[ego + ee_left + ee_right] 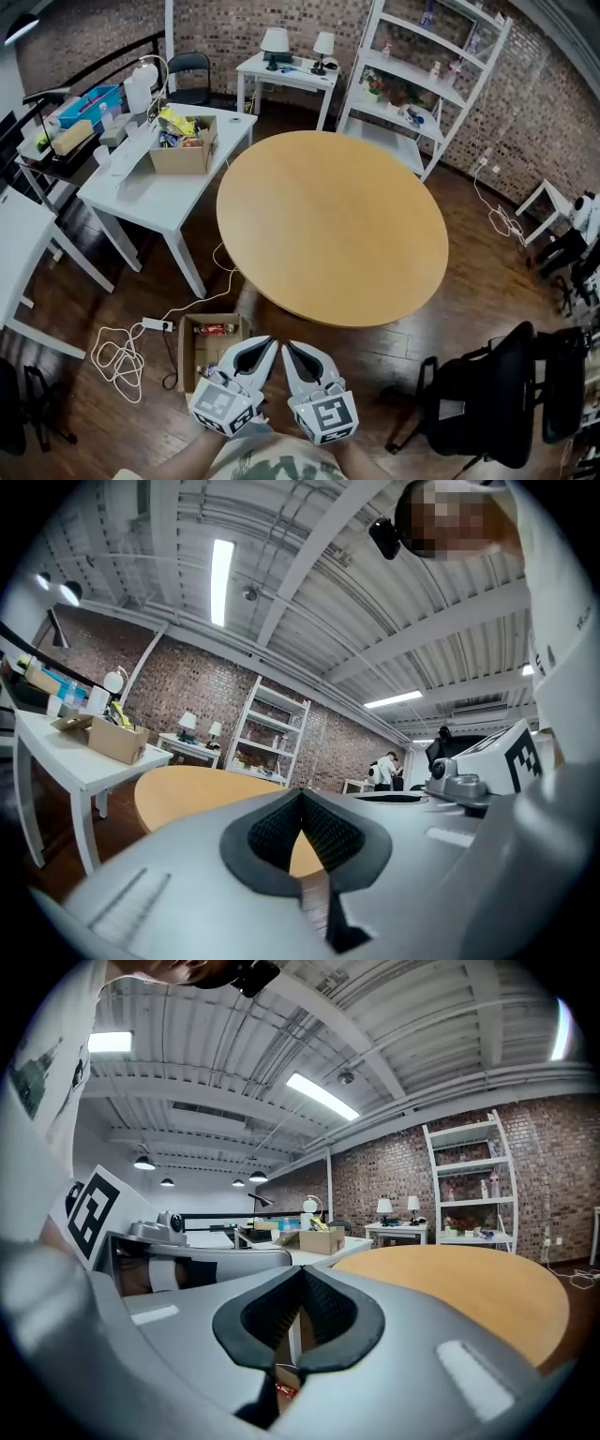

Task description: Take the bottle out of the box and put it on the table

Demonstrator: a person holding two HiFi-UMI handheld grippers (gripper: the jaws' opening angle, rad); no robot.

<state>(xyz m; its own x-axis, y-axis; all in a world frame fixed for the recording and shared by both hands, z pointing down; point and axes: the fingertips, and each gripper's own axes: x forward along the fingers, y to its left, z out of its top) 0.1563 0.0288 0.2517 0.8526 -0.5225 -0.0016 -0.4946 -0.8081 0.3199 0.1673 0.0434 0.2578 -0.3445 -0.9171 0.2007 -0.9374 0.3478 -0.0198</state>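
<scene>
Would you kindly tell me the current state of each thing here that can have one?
left gripper, shut, nothing between its fingers.
right gripper, shut, nothing between its fingers.
floor box, open, flaps out.
bottle, lying inside the floor box.
round table, bare.
desk box, open, filled with items.

Round surface (333,225) pale tan, floor (469,281) dark brown planks, wall (94,37) red-brown brick, box (186,352) plain brown cardboard, left gripper (272,340) and right gripper (287,344) pale grey with black-and-white square markers, fingers (267,834) black.
</scene>
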